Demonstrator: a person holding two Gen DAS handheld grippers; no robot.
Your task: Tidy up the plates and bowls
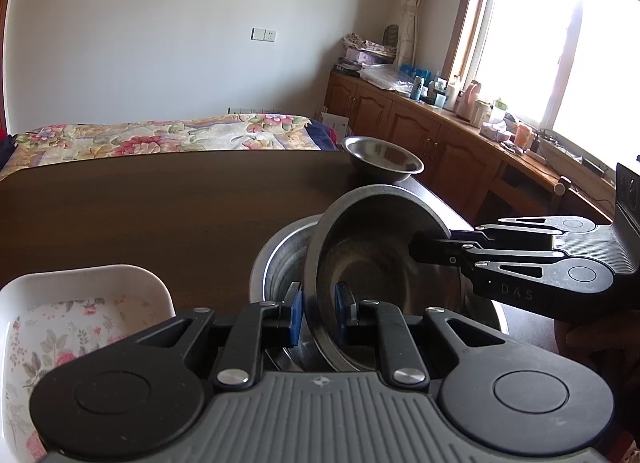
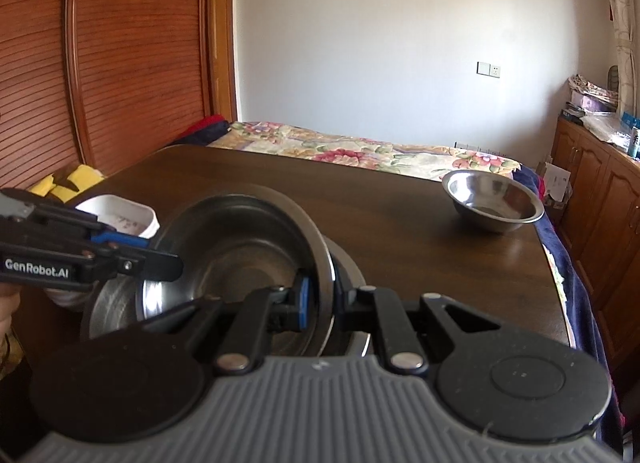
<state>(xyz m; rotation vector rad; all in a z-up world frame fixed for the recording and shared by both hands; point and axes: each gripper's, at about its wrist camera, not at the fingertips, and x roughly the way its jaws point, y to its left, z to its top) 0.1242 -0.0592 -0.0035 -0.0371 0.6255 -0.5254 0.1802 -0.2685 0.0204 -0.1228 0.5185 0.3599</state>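
A steel bowl [image 1: 372, 255] [image 2: 240, 255] is tilted on its side above a wider steel bowl [image 1: 280, 259] [image 2: 106, 311] that rests on the dark wooden table [image 1: 160, 203]. My left gripper [image 1: 319, 313] [image 2: 160, 263] is shut on the tilted bowl's near rim, with a blue pad on each side. From the right, my right gripper [image 1: 420, 251] [image 2: 326, 303] pinches the opposite rim. A third steel bowl [image 1: 382, 159] [image 2: 494, 199] stands upright alone at the far right corner of the table.
A white dish with a floral print [image 1: 80, 303] [image 2: 120, 211] sits at the table's left, close to my left gripper. A bed with a floral cover [image 1: 160, 135] lies beyond the table's far edge. Wooden cabinets [image 1: 420, 131] line the right wall.
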